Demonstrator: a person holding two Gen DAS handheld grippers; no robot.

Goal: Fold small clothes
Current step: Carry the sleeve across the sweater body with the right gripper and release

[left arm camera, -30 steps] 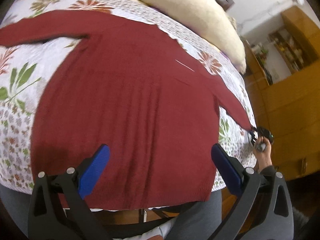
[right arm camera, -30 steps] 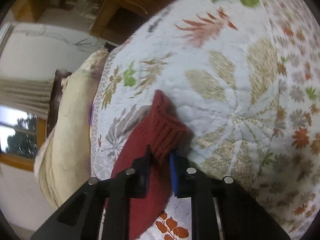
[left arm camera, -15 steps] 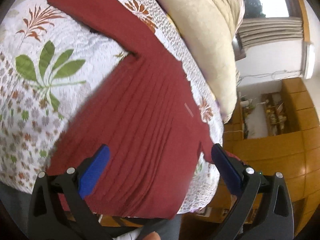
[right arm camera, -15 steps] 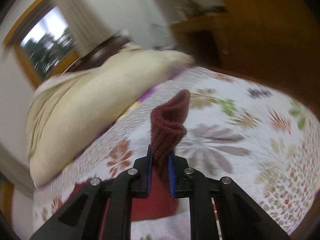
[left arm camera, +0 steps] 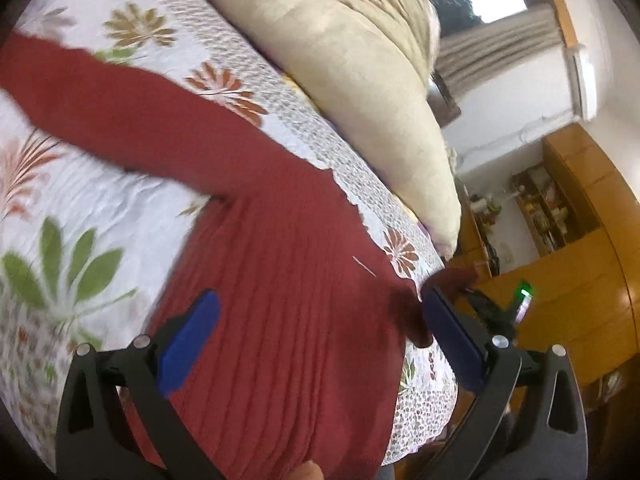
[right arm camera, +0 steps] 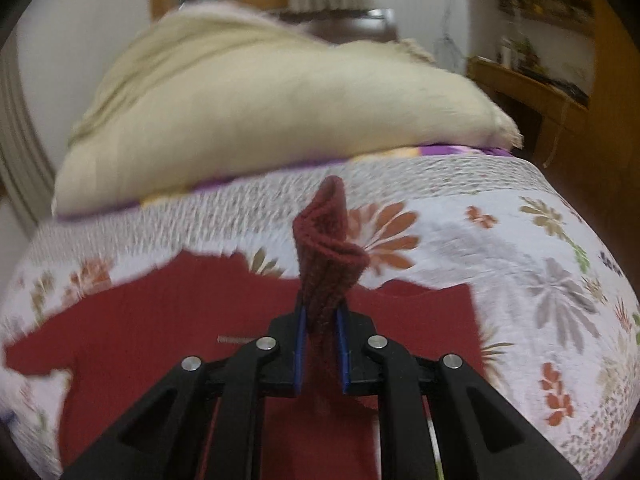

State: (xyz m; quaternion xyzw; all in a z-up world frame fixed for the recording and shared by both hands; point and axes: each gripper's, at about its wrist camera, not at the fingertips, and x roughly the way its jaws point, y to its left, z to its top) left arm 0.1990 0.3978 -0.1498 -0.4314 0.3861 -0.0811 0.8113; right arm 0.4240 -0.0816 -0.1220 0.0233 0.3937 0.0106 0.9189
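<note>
Sweater [left arm camera: 280,280]: dark red, flat on the floral bedspread [left arm camera: 100,208]
Sleeve cuff [right arm camera: 326,248]: lifted above the sweater body
Right gripper [right arm camera: 321,316]: clamped on the cuff
Left gripper [left arm camera: 316,316]: jaws spread wide, empty
Pillow [right arm camera: 260,112]: cream, behind

Black grippers, blue-padded fingers [left arm camera: 188,344], silver screws.

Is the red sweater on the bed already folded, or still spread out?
Mostly spread: the red sweater lies flat with one sleeve out sideways. The right gripper has pinched the other sleeve cuff above it.
</note>
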